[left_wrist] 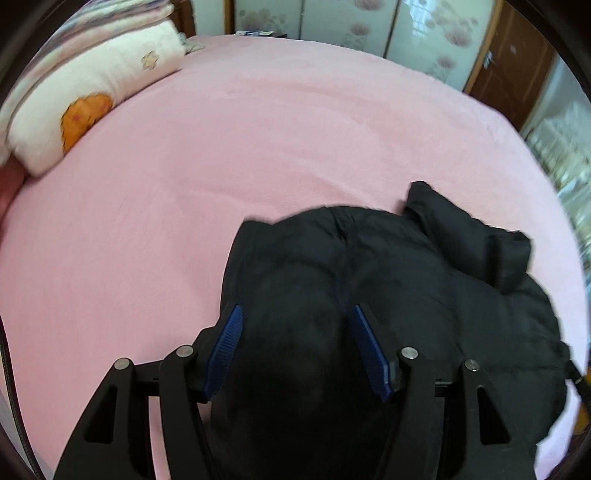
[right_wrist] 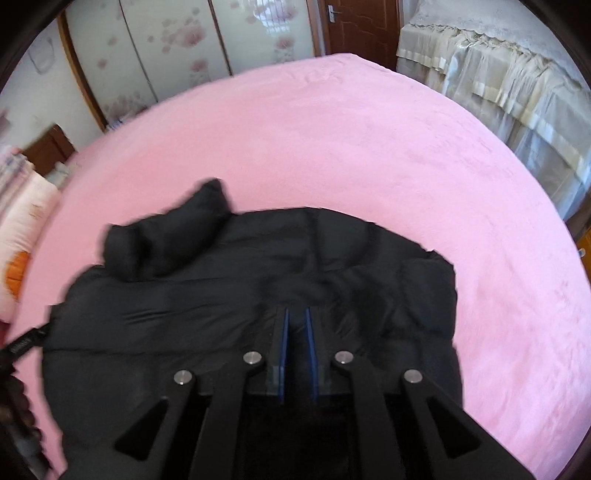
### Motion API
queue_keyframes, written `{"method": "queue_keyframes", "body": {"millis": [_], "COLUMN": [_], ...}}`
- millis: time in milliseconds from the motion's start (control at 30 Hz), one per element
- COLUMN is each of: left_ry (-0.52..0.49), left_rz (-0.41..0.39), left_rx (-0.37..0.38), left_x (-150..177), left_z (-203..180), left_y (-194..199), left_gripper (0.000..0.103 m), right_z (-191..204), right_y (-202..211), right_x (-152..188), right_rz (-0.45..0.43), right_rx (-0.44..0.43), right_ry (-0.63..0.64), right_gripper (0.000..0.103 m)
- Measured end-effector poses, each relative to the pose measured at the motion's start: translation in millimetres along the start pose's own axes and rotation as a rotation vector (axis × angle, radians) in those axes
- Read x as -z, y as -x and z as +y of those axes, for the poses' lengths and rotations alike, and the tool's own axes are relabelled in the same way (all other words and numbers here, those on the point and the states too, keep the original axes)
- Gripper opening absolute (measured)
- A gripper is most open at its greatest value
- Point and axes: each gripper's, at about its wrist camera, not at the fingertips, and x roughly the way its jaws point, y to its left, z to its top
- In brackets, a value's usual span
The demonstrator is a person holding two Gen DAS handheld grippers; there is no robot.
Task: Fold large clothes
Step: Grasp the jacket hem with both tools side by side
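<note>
Here, in the left wrist view, a black padded jacket (left_wrist: 388, 295) lies on a pink bedspread (left_wrist: 258, 140), filling the lower centre and lower right of the frame. The left gripper (left_wrist: 295, 314) rises from the bottom edge with its blue-padded fingers (left_wrist: 227, 343) spread wide, and dark jacket fabric bulges up in the gap between them. Whether the pads actually press the cloth is hard to say, since that patch is nearly black and soft with blur. One sleeve (left_wrist: 461, 236) is folded across the garment at centre right, its cuff end pointing toward the right edge. A white pillow with an orange flower (left_wrist: 92, 103) sits at upper left, partly cut off by the lens rim, and flowered sliding doors (left_wrist: 351, 26) run along the top, with a brown door (left_wrist: 517, 66) at upper right.

In the right wrist view, the same jacket (right_wrist: 221, 314) covers the lower left and centre, and its bottom part is hidden behind the gripper frame. The right gripper (right_wrist: 297, 314) has its blue pads almost together, leaving only a thin slot; a fold of the jacket seems caught there, though the dark fabric makes this uncertain. The folded sleeve (right_wrist: 166, 236) lies at centre left. The bedspread (right_wrist: 406, 166) fills the upper and right parts. A cream, lace-edged cover (right_wrist: 498, 74) hangs at upper right, and a strap (right_wrist: 22, 343) enters at the left edge, blurred.
</note>
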Motion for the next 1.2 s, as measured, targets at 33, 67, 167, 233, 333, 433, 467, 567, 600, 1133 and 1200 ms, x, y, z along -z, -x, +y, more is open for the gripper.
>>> {"method": "queue_keyframes", "body": {"millis": [33, 67, 167, 233, 333, 433, 467, 567, 600, 1133, 1200], "left_ry": [0.017, 0.032, 0.026, -0.003, -0.019, -0.009, -0.007, -0.020, -0.025, -0.036, -0.038], "left_rz": [0.005, 0.016, 0.050, 0.070, 0.078, 0.079, 0.079, 0.071, 0.071, 0.070, 0.065], "left_rx": [0.007, 0.011, 0.006, -0.040, -0.093, -0.127, -0.133, -0.152, -0.158, -0.096, -0.084], "left_x": [8, 17, 43, 59, 70, 71, 71, 72, 73, 71, 74], "left_z": [2, 4, 4, 3, 9, 18, 21, 22, 21, -8, -11], "left_y": [7, 13, 14, 9, -2, -10, -11, -12, -11, 68, 80], "left_gripper": [0.062, 0.062, 0.063, 0.063, 0.063, 0.070, 0.071, 0.071, 0.071, 0.073, 0.074], "right_z": [6, 11, 26, 28, 17, 2, -2, -6, -7, -2, -1], "right_y": [7, 14, 21, 14, 2, -7, -9, -11, -11, 32, 44], "right_x": [6, 12, 32, 42, 52, 55, 56, 57, 59, 40, 37], "right_rz": [0.000, 0.005, 0.033, 0.066, 0.092, 0.113, 0.115, 0.114, 0.114, 0.142, 0.135], "right_rx": [-0.019, -0.037, -0.068, -0.058, -0.018, 0.013, 0.016, 0.025, 0.027, -0.012, -0.022], "right_ry": [0.010, 0.025, 0.093, 0.131, 0.149, 0.143, 0.141, 0.159, 0.161, 0.143, 0.141], "right_gripper": [0.009, 0.009, 0.009, 0.009, 0.009, 0.008, 0.008, 0.008, 0.008, 0.009, 0.009]}}
